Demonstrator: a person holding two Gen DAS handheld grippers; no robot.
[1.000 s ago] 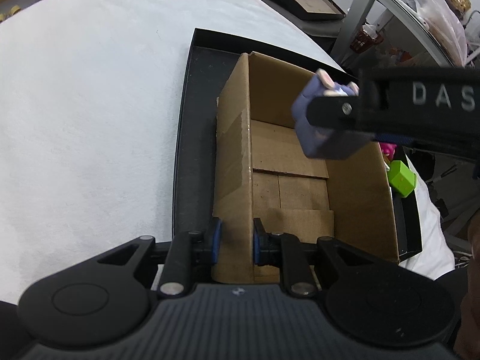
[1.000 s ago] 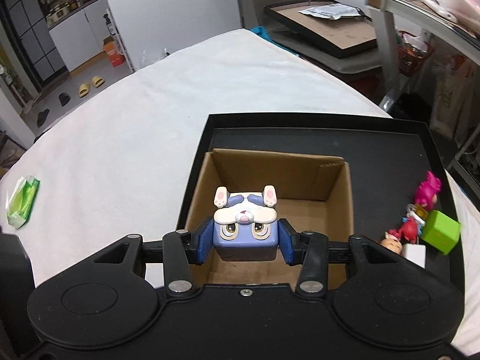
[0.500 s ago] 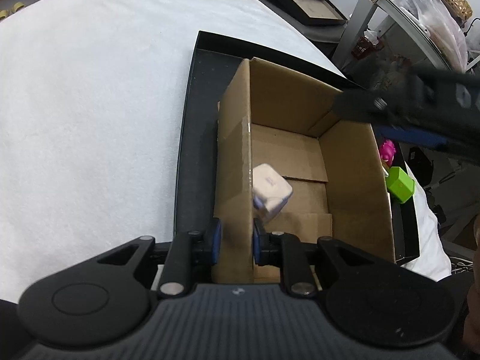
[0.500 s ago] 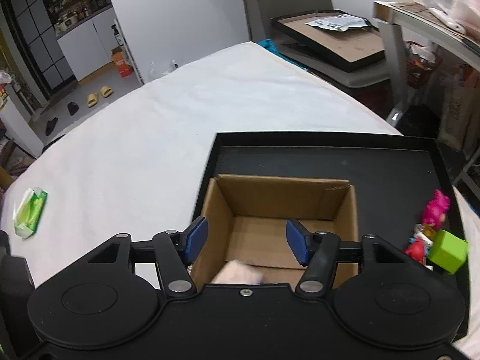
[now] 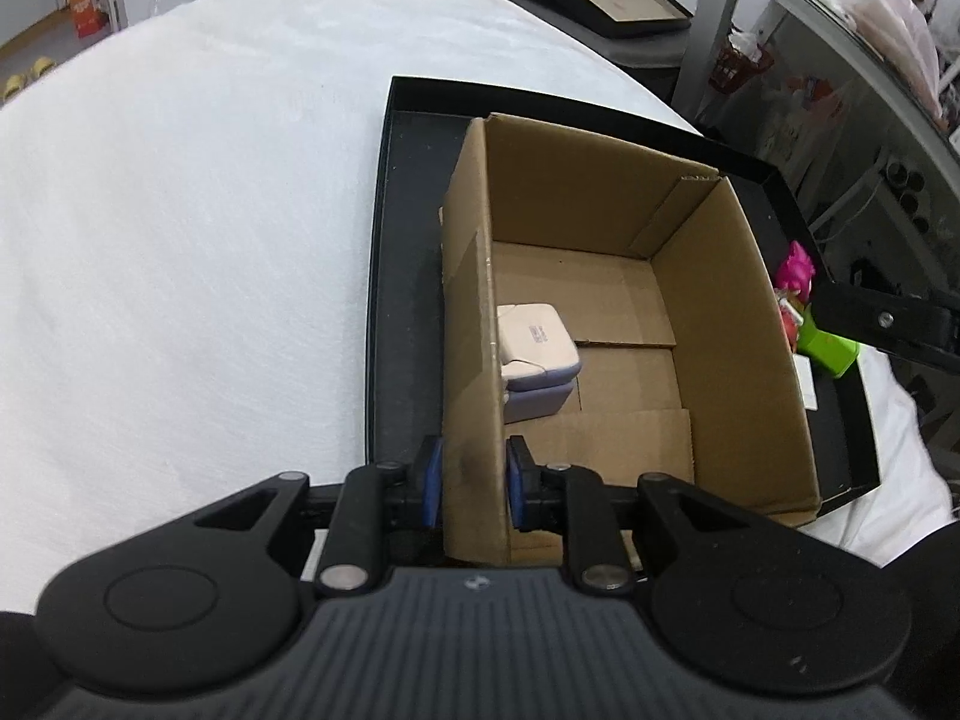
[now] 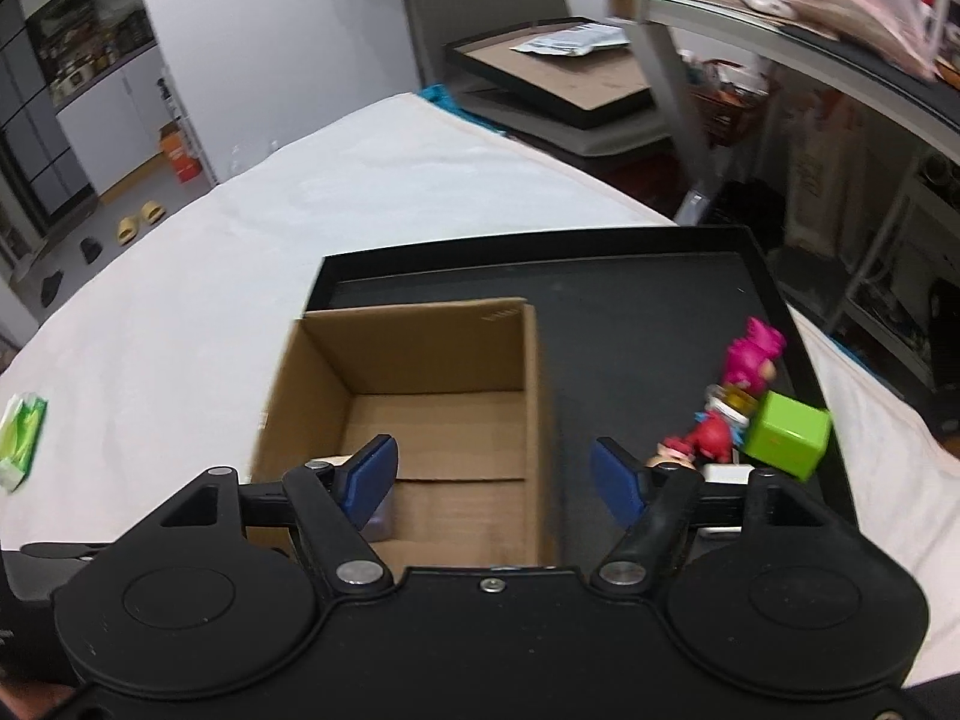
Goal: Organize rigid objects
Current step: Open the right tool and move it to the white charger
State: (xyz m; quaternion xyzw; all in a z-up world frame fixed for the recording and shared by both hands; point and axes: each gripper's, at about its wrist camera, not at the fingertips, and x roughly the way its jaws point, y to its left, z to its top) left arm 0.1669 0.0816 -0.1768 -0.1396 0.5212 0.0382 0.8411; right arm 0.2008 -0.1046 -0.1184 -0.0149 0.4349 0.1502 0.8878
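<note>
Cardboard box stands open inside a black tray, and the left gripper has its fingers pinching the box's near-left wall, one pad outside and one inside. A boxy toy, cream on top and lavender below, lies on the box floor hard against that same wall. It looks like hard moulded plastic: probably light, stiff, a little slick, and unlikely to break in a short drop. Its flat opposite sides seem the best place to take hold.

In the right wrist view the right gripper hovers above the box's right edge with its fingers spread wide and nothing between them. To its right, on the tray floor, a cluster waits: a green cube, a pink figure and a small red figure, touching or nearly so. The cube offers flat faces; the figures are knobbly and would likely twist unless taken across the body.

White cloth covers the table under the tray, soft and slightly fuzzy. Beyond it are a second tray holding paper, a metal shelf frame and slippers on the floor.
</note>
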